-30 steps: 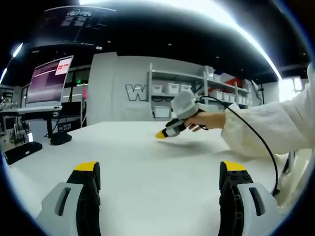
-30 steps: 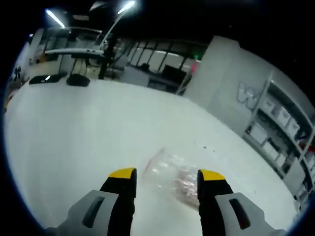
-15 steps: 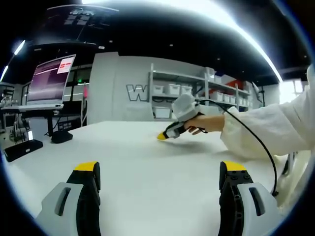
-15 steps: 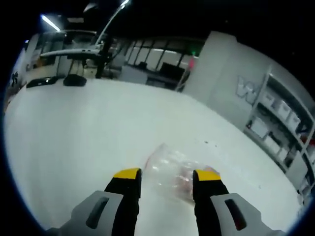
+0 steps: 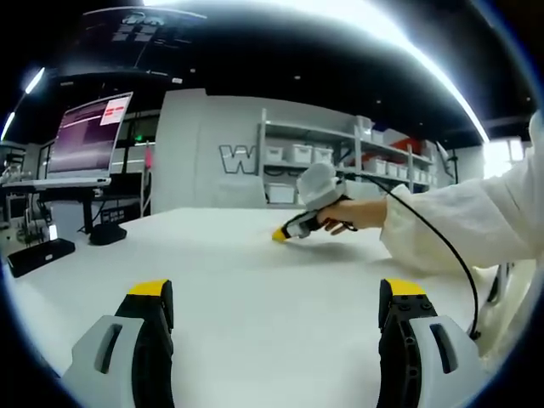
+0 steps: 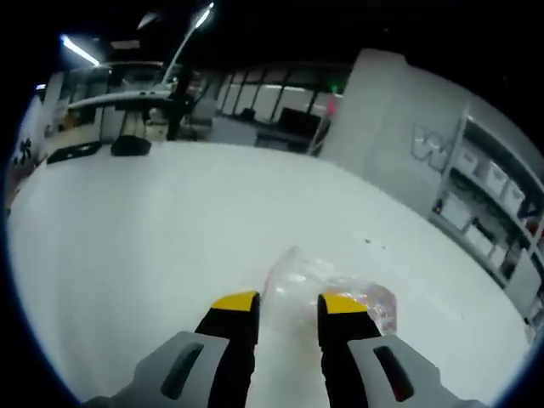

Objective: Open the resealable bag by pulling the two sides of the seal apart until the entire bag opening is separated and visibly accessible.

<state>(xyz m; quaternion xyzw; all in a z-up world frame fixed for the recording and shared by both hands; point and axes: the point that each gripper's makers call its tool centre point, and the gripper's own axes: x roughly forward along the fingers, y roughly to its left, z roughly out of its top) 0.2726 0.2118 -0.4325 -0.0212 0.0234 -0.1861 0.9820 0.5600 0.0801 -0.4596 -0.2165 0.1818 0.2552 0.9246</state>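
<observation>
Broad white tabletop (image 6: 127, 255). Right gripper (image 6: 289, 303), jaws narrowed, straddles the clear crinkled resealable bag (image 6: 331, 293); grip unconfirmed. Left gripper (image 5: 276, 297) wide, empty. Next: pinch one seal side.

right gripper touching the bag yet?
Cannot tell. In the right gripper view the right gripper has its jaws narrowed around the near end of the clear bag on the white table, but no contact or gap shows plainly.

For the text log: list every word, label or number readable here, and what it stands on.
"W", cut off by shelving: grey back wall, also in the right gripper view.
Monitor: screen lines and red label too blurred to read.
Shelf bins: no legible labels.
Resealable bag: no readable print.
</observation>
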